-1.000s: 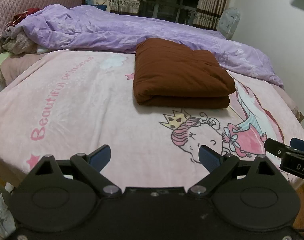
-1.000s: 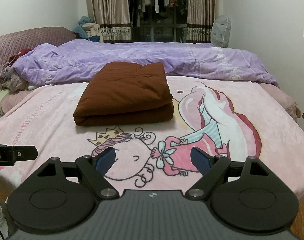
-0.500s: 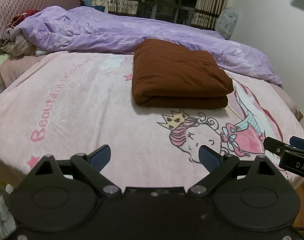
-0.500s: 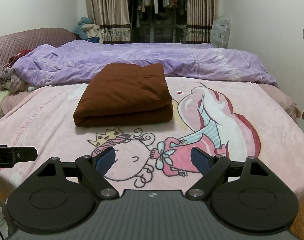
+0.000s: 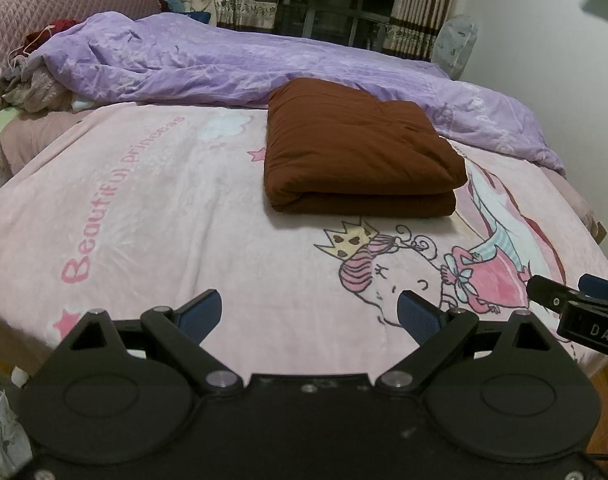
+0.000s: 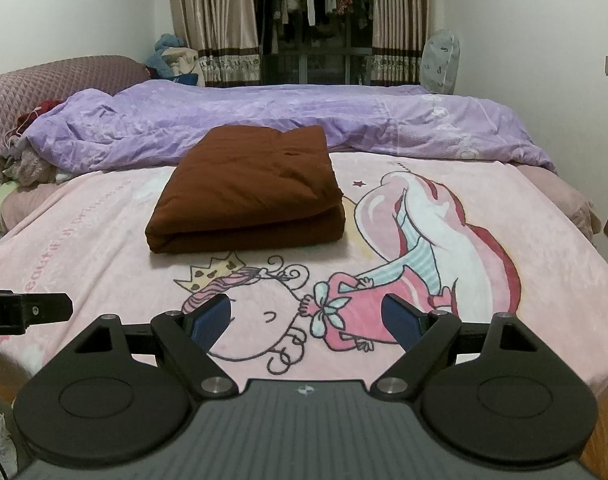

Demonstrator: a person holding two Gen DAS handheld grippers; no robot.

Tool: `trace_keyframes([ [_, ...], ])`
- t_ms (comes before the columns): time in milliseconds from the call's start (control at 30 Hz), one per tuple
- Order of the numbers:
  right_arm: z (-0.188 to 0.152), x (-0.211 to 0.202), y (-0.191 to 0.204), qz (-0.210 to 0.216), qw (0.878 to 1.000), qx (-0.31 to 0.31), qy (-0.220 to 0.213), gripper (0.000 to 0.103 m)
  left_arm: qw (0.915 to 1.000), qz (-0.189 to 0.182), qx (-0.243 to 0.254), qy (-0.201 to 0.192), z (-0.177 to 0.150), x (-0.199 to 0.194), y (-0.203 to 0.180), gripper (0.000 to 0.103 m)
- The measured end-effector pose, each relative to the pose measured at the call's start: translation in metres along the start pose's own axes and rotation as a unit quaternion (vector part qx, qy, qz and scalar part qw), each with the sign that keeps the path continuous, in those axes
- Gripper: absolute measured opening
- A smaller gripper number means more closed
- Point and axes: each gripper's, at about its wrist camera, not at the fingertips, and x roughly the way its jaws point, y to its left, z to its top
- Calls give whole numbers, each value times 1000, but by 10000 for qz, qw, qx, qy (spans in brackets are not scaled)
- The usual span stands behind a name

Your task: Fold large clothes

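A brown garment [image 5: 359,156], folded into a thick rectangular bundle, lies on the pink blanket [image 5: 144,208] that covers the bed, roughly mid-bed and just near of the crumpled purple duvet [image 5: 192,64] that runs across the far side. In the right wrist view the same bundle sits left of centre, its doubled folded edge facing the cameras and its far corners touching or nearly touching the duvet. The blanket carries a cartoon princess [image 6: 343,280] whose crown lies just near of the bundle, and pink lettering along its left part. The left claw [image 5: 309,314] hovers over the near edge of the bed with its blue-padded fingers [image 5: 202,312] spread wide and nothing between them. The right claw [image 6: 307,322] hangs likewise at the near edge, jaws apart and empty, above the princess's face. Each claw's tip shows at the edge of the other's view, so the two are side by side, both well apart from the garment. Beyond the bed stand striped curtains [image 6: 216,24], clothes hanging behind a dark window, and a covered fan [image 6: 439,60] at far right; a quilted mauve headboard [image 6: 56,80] rises at left.
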Motion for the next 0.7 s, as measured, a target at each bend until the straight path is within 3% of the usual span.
trace_keyframes([
  [700, -1, 0, -1, -14, 10000, 35, 39, 100, 10000, -76, -6, 49, 2, 0, 3, 97],
])
